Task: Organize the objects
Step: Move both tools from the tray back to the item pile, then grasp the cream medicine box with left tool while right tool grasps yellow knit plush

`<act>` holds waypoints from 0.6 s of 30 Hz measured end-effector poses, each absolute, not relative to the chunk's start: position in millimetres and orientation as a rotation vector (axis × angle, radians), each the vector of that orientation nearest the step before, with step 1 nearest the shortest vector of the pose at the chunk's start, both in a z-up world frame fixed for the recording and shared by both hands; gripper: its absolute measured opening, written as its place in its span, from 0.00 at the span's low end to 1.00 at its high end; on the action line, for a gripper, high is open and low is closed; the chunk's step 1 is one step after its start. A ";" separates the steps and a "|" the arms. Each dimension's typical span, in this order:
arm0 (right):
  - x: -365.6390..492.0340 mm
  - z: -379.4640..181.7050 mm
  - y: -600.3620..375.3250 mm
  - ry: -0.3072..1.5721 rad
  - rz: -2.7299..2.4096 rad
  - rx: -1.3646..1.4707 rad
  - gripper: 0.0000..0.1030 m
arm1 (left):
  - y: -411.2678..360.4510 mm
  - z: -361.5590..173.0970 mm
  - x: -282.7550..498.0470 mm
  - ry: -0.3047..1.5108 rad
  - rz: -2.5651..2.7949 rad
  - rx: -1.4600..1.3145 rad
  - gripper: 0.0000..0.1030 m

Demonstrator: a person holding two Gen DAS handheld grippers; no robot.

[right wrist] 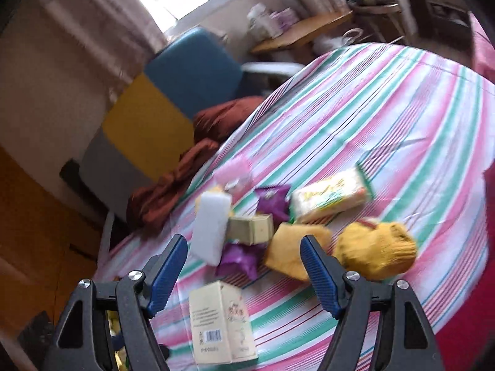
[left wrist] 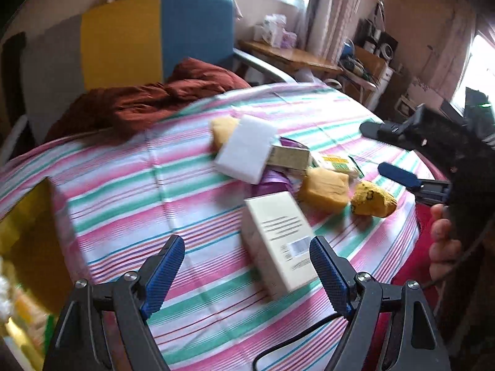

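Note:
A pile lies on the striped tablecloth (left wrist: 130, 185). It holds a white foam block (left wrist: 247, 151), a small olive box (left wrist: 290, 156), a purple wrapper (left wrist: 272, 182), a yellow sponge (left wrist: 324, 190), a yellow knitted piece (left wrist: 372, 199) and a green-and-yellow tissue pack (left wrist: 335, 162). A cream carton (left wrist: 278, 241) lies nearer. My left gripper (left wrist: 246, 242) hovers open over it, the carton close to the right pad and not pressed. My right gripper (left wrist: 383, 151) is open over the pile's right side. From its own camera, the right gripper (right wrist: 243, 241) is open above the purple wrapper (right wrist: 241, 259), with the cream carton (right wrist: 221, 324) below.
A rust-red cloth (left wrist: 148, 105) is heaped at the table's far edge before a blue and yellow chair (left wrist: 154, 34). A gold box (left wrist: 27, 232) stands at the left. A person's hand (left wrist: 442, 241) holds the right gripper. A wooden side table (left wrist: 287, 52) with clutter stands behind.

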State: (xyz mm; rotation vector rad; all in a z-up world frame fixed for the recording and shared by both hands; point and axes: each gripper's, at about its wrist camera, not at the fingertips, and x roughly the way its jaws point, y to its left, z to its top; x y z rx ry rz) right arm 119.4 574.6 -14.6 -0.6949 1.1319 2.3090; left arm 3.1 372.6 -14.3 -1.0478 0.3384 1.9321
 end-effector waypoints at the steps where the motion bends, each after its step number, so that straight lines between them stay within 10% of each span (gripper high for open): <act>1: 123.4 -15.3 577.3 1.148 2.298 -0.675 0.75 | 380.1 -17.7 3.0 0.344 1.921 -1.065 0.81; 8: 133.1 -23.1 589.3 1.268 2.251 -0.617 0.75 | 422.0 -41.3 5.2 0.381 1.867 -1.136 0.80; 18: 157.7 -29.6 603.3 1.322 2.126 -0.501 0.76 | 404.0 -60.0 0.9 0.306 1.866 -1.160 0.52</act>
